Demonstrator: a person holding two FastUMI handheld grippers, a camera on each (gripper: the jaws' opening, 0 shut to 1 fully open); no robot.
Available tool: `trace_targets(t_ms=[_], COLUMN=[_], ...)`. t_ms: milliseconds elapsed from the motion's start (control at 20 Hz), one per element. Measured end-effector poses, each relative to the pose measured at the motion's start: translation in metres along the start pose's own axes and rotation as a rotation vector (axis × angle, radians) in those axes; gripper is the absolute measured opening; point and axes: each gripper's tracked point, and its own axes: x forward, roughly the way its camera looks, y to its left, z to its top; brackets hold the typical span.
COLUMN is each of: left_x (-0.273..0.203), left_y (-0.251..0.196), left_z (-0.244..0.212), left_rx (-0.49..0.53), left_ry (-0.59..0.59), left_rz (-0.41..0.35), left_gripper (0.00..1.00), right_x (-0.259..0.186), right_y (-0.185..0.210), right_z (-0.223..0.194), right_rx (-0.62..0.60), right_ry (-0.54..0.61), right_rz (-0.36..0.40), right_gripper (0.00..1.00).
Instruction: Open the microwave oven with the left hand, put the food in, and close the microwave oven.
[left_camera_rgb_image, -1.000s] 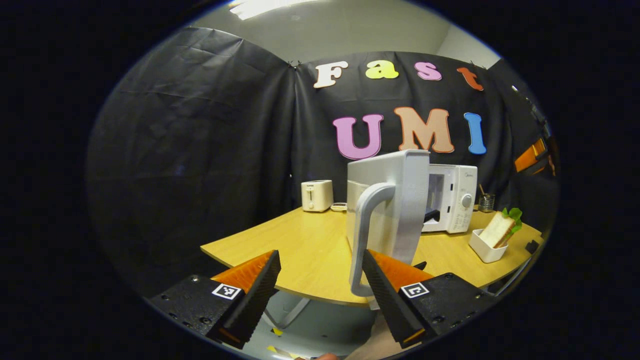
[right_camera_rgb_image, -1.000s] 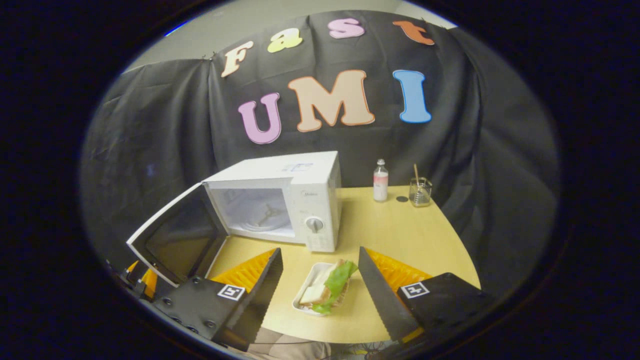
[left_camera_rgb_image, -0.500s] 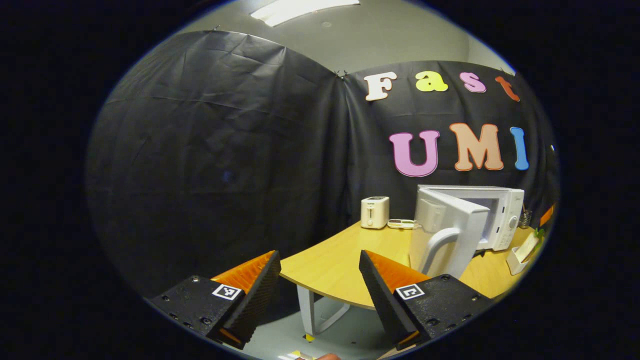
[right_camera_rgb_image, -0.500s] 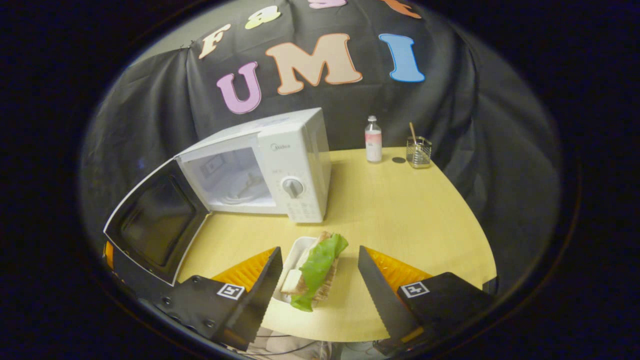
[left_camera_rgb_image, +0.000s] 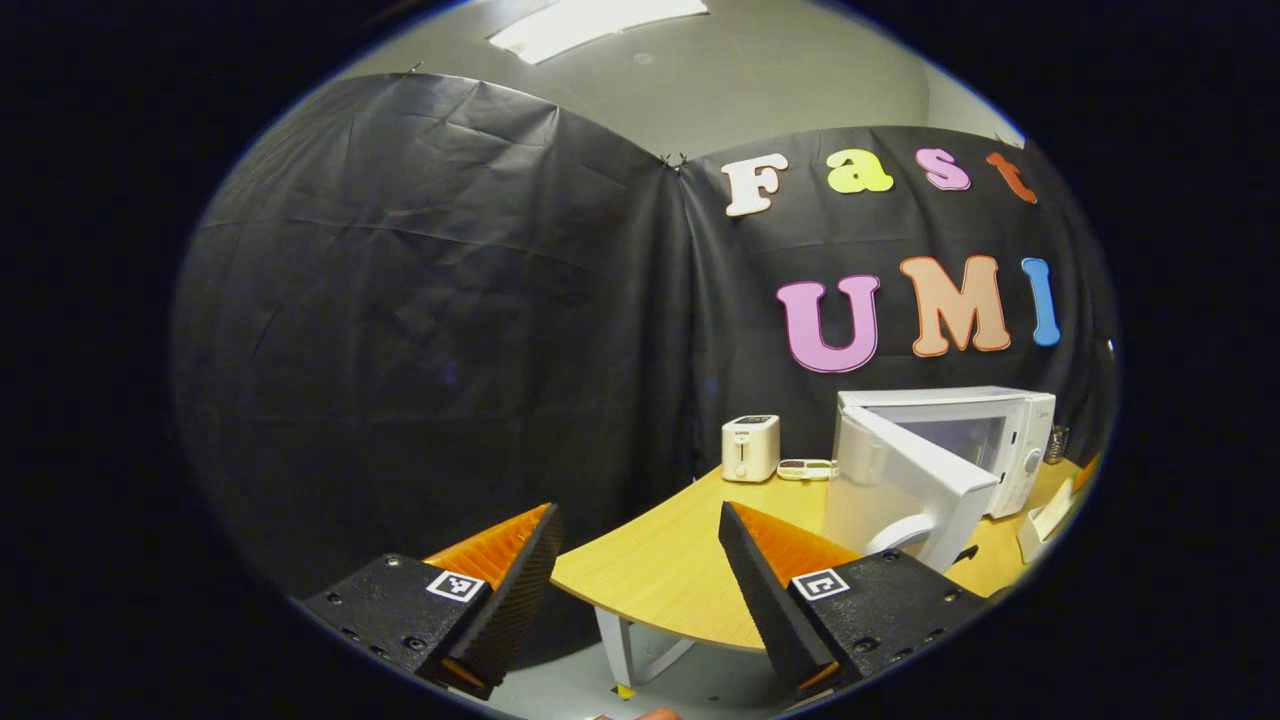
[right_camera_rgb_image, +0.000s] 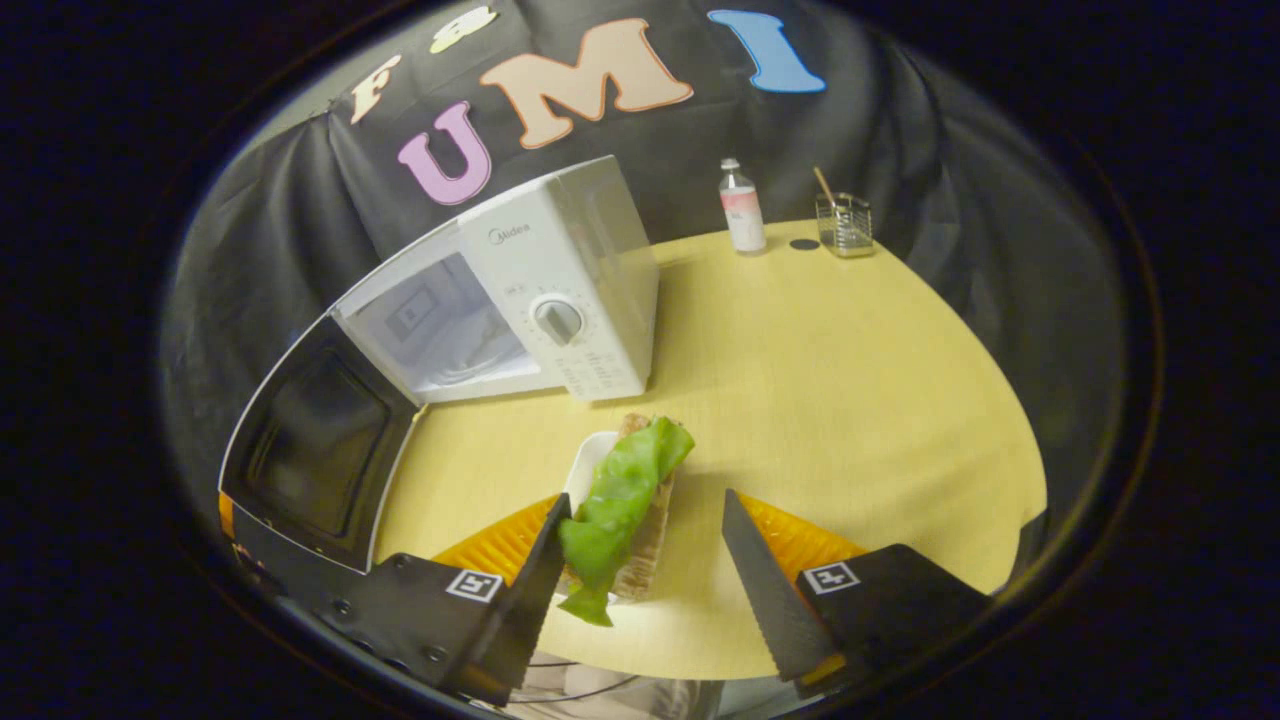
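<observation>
The white microwave (right_camera_rgb_image: 545, 290) stands on the table with its door (right_camera_rgb_image: 315, 445) swung wide open to the left and the cavity bare. A sandwich with green lettuce (right_camera_rgb_image: 620, 500) sits in a small white dish (right_camera_rgb_image: 585, 465) in front of it. My right gripper (right_camera_rgb_image: 645, 585) is open, its fingers on either side of the sandwich, not pressing on it. In the left gripper view the microwave (left_camera_rgb_image: 985, 435) and its open door (left_camera_rgb_image: 905, 490) are off to the right. My left gripper (left_camera_rgb_image: 630, 590) is open and holds nothing, back from the table's edge.
A bottle (right_camera_rgb_image: 740, 208) and a glass jar with a stick (right_camera_rgb_image: 843, 222) stand at the far side of the yellow table (right_camera_rgb_image: 850, 380). A white toaster (left_camera_rgb_image: 750, 448) and a small flat dish (left_camera_rgb_image: 806, 468) sit at the table's back left.
My left gripper let go of the door handle, drew back and turned left. My right gripper moved down and forward over the sandwich, which now lies between its fingers.
</observation>
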Motion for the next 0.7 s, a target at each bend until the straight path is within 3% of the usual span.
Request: trace_targets(t_ms=[150,250,300,350,450,500,700], left_x=[0.014,0.02,0.022,0.025,0.029,0.032,0.036], left_y=[-0.006,-0.012,-0.017,-0.019,-0.021,-0.02,-0.016], left_z=[0.007,0.009,0.008,0.007,0.001,-0.001,-0.003], left_rx=[0.0,-0.007,-0.015,-0.025,-0.04,-0.044,-0.037], left_ry=[-0.021,-0.027,-0.027,-0.025,-0.009,-0.002,0.008], left_rz=[-0.012,-0.032,-0.047,-0.056,-0.066,-0.069,-0.069], left_gripper=[0.94,0.94,0.94,0.96,0.95,0.94,0.96], right_x=[0.01,0.02,0.022,0.023,0.021,0.02,0.007], right_y=[0.012,0.013,0.014,0.016,0.013,0.012,0.021], right_z=[-0.01,-0.022,-0.026,-0.024,-0.016,-0.013,0.0], right_rx=[0.096,0.139,0.146,0.175,0.205,0.204,0.185], right_ry=[0.044,0.084,0.097,0.091,0.052,0.032,-0.083], right_rz=[0.066,0.064,0.057,0.058,0.049,0.041,0.034], right_gripper=[0.67,0.54,0.64,0.53,0.52,0.37,0.37])
